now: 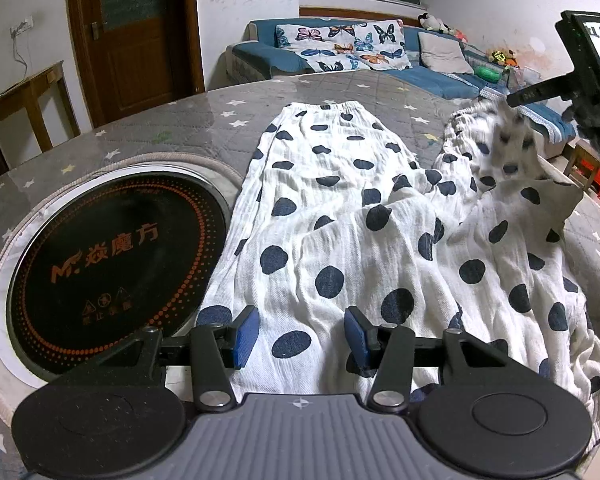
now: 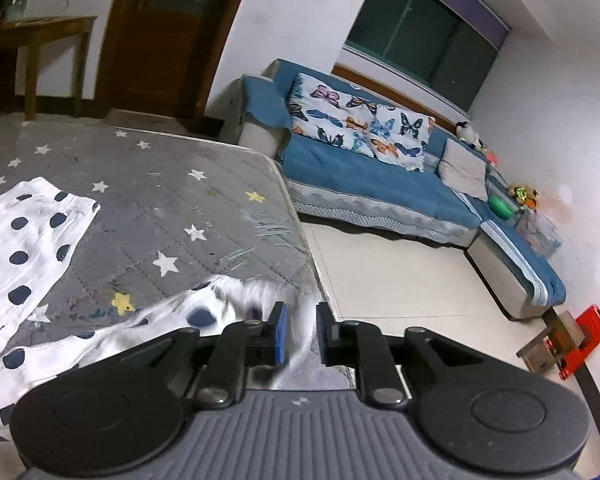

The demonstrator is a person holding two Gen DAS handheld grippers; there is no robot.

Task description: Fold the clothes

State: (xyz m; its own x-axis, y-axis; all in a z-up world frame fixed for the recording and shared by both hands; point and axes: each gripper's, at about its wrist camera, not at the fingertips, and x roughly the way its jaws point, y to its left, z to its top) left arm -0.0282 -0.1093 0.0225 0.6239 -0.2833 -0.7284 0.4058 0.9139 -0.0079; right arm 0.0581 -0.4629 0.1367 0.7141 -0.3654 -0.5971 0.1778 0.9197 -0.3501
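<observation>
Left tongs (image 1: 302,336) open over polka-dot trousers (image 1: 340,216) — right tongs (image 2: 300,334) clamp a blurred trouser edge

We count one polka-dot garment (image 1: 340,216), one round cooktop (image 1: 116,268), one blue sofa (image 2: 364,184) at upper right, one butterfly cushion (image 2: 360,128), one wooden door (image 1: 136,32), one red stool (image 2: 584,336), two tools.

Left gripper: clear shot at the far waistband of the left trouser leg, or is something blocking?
Probably yes. The left gripper hovers open over the polka-dot trousers, and flat cloth runs unbroken to the waistband. The induction hob sits off to the side; the right gripper holds the other leg.
</observation>
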